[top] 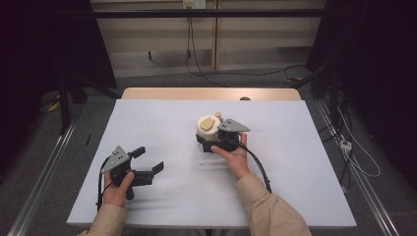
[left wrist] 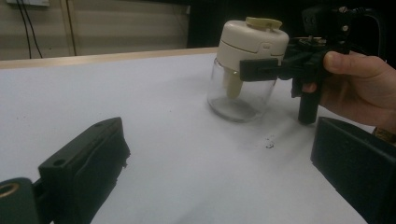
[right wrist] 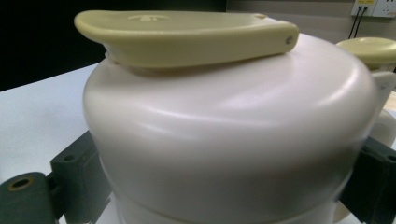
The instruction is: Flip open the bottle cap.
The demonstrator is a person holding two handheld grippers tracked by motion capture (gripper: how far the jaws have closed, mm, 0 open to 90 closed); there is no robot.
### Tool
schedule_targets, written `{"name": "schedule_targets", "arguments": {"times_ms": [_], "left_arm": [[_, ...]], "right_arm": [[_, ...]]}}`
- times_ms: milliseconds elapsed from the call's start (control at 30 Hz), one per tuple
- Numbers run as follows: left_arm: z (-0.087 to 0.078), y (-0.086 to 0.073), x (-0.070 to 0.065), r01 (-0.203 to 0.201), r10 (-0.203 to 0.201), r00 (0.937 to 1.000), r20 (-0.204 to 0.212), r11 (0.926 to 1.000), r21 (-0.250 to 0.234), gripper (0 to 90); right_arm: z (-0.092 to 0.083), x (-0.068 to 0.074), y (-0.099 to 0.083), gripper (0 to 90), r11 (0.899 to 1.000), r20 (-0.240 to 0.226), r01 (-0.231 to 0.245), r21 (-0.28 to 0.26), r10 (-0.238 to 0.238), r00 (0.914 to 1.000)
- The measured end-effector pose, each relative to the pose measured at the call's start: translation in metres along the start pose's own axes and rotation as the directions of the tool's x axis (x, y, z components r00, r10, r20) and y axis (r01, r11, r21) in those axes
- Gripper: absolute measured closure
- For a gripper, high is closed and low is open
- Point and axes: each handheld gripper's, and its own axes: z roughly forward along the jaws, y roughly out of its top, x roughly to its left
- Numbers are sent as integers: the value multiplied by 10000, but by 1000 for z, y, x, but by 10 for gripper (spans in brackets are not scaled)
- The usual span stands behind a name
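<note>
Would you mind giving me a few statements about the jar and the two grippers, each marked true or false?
1. The right gripper has its jaws around the cream lid of the glass jar. True.
2. The left gripper is clamped on the jar. False: its jaws stand open over bare table, apart from the jar.
3. The jar stands upright on the table. True.
4. The jar is full to the brim with liquid. False: the glass looks nearly empty.
5. A flat yellowish tab sits on top of the lid. True.
</note>
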Motion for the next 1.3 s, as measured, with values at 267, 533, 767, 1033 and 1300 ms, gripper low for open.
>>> {"name": "schedule_targets", "arguments": {"times_ms": [267,533,767,1033,1300], "left_arm": [[4,5,-2,49,-49,10000,35,10000,-1,27],[7,10,-6,58,-58,9999,128,10000,47,26],[17,18,-12,105,-107,9996,244,9999,86,26],[28,27,-15,299,-302,9987,410,9995,81,28],[38,33,-18,356,-363,9985,402,9992,178,128]], "right_arm": [[0,0,0,66,10000,-4,1,5,-1,10000],[0,0,0,65,10000,-3,-11,26,11,10000],[0,0,0,65,10000,16,10,51,-10,10000],[0,0,0,65,10000,32,-20,43,20,10000],[0,0,0,65,10000,28,-36,68,36,10000]]}}
